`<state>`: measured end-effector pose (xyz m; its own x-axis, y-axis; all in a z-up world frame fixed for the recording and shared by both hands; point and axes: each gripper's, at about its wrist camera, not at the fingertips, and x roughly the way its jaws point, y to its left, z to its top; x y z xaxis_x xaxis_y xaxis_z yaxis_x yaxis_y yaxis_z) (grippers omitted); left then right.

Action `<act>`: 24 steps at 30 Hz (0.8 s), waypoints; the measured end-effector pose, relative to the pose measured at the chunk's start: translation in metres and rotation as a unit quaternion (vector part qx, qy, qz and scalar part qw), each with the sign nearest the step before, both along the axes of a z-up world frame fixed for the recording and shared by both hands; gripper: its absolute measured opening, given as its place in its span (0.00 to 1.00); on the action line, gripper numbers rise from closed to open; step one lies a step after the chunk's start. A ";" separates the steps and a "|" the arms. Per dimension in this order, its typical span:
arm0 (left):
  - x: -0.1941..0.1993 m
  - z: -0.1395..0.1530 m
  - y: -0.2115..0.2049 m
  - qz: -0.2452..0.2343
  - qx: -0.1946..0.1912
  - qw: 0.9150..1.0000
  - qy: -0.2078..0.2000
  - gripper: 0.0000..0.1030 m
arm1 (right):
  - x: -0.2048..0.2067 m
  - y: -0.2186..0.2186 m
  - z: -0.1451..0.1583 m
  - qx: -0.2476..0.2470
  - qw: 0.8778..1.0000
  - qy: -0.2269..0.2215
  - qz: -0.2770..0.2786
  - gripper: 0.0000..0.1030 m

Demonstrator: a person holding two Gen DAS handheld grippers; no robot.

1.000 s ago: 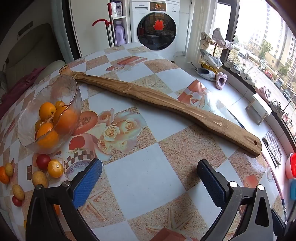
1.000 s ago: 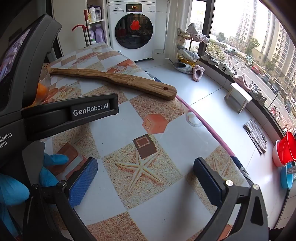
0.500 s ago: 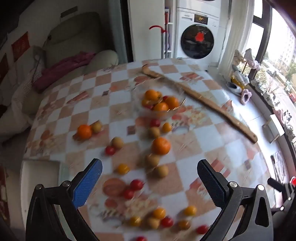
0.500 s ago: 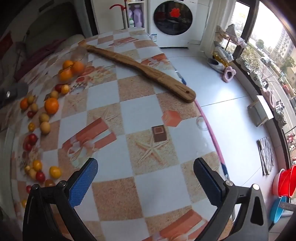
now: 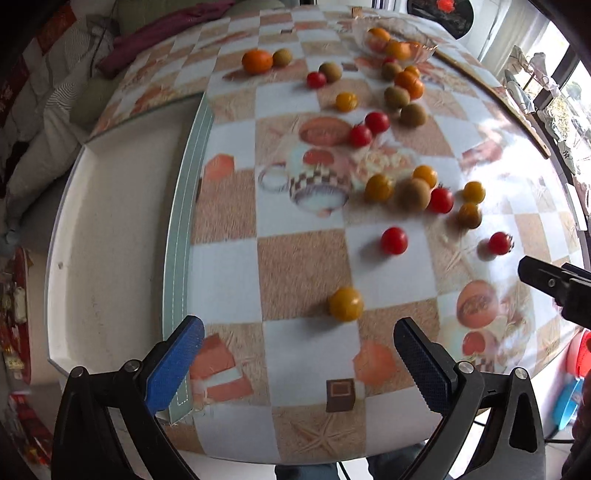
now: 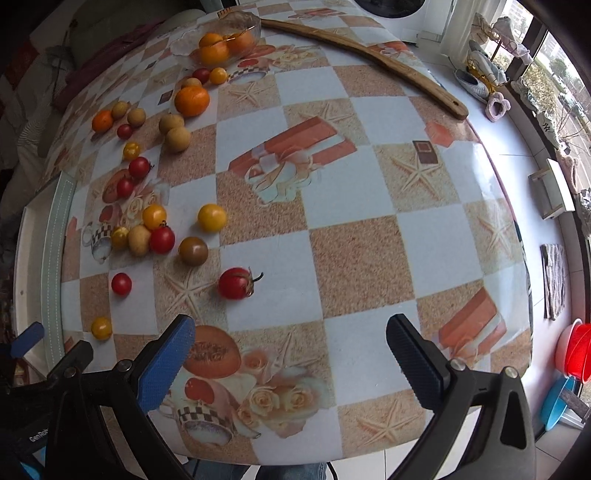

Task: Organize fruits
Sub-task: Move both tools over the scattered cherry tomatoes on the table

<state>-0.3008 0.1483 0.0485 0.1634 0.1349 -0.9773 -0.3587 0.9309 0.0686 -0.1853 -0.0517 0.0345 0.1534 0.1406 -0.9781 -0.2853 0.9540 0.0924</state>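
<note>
Overhead, both grippers hang with jaws spread wide and nothing between them: the left gripper (image 5: 297,352) over the near table edge, the right gripper (image 6: 290,349) beside it. Below lies a round table (image 6: 369,240) under a checkered oilcloth printed with starfish and roses. Cherry tomatoes, red (image 6: 234,283) and yellow (image 5: 345,303), lie scattered loose with small brown fruits (image 6: 177,139) on its left half. A glass bowl (image 6: 236,22) of oranges (image 6: 214,50) stands at the far edge, next to a long wooden board (image 6: 369,55). Beyond are tiled floor and windows.
</note>
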 end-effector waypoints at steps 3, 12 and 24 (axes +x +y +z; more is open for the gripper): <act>0.000 -0.008 -0.002 -0.005 -0.001 1.000 0.010 1.00 | -0.007 0.004 0.001 -0.003 1.000 0.008 0.003 1.00; 0.006 -0.013 -0.011 -0.012 -0.024 1.000 0.015 1.00 | -0.019 0.015 0.004 -0.012 1.000 0.015 0.012 1.00; 0.030 -0.014 -0.005 -0.016 -0.032 0.999 0.021 1.00 | -0.013 0.015 0.000 -0.009 1.000 0.028 -0.007 1.00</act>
